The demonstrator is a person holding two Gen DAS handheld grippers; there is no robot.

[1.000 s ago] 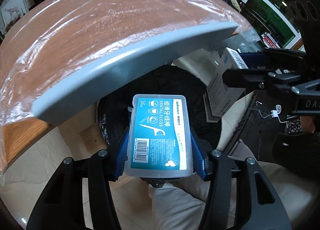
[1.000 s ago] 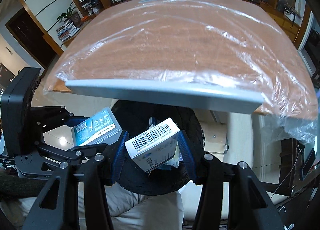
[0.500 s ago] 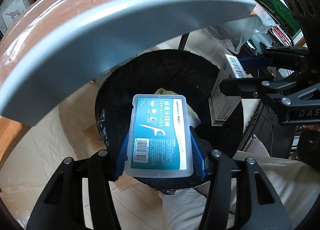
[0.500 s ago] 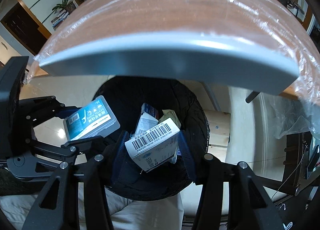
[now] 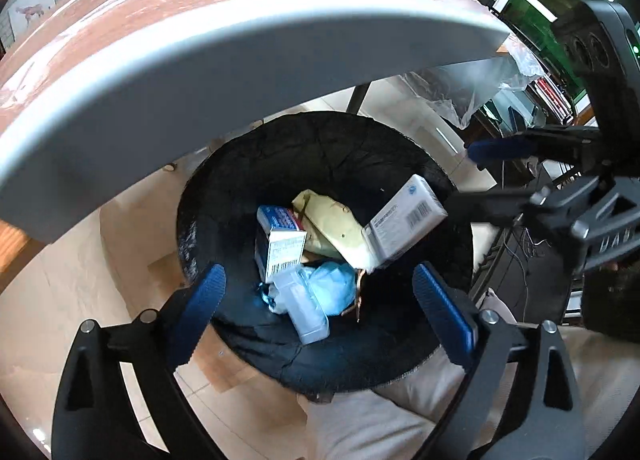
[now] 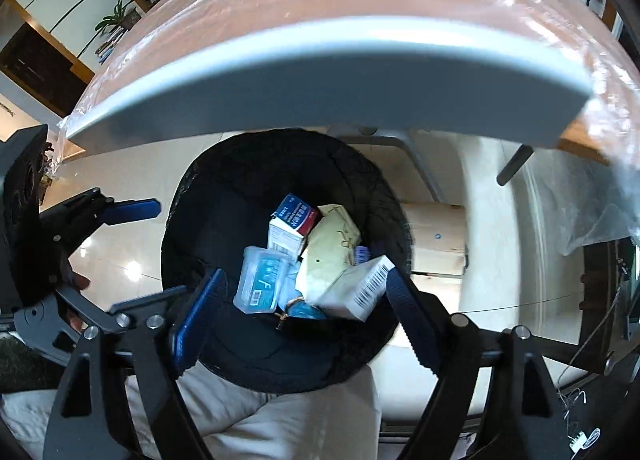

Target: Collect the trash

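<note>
The left gripper [image 5: 316, 308] has its blue fingers [image 5: 202, 300] spread wide with nothing between them; its jaws have just been opening, and the clear dental floss case [image 5: 306, 310] lies below them inside the black-lined trash bin [image 5: 248, 164], resting on the heap at the bottom. The right gripper [image 6: 304, 312] has likewise just been opening, its fingers [image 6: 198, 310] parted; the white barcoded box [image 6: 362, 292] sits close to the inner face of its right finger, tilted over the heap, and whether it still brushes that pad cannot be told.

Both grippers point steeply down over the bin's mouth, which fits a release meant to drop each item straight in rather than toss it. Deeper in the bin lie a blue-and-red carton [image 6: 292, 226], a pale yellow packet [image 6: 332, 252] and some crumpled light-blue plastic [image 5: 332, 288].

Just above the bin hangs the grey edge of the desk [image 5: 240, 72], its wooden top wrapped in plastic film. The bin stands on the tiled floor partly under that edge, against the person's light trousers [image 6: 280, 420], within easy reach.
</note>
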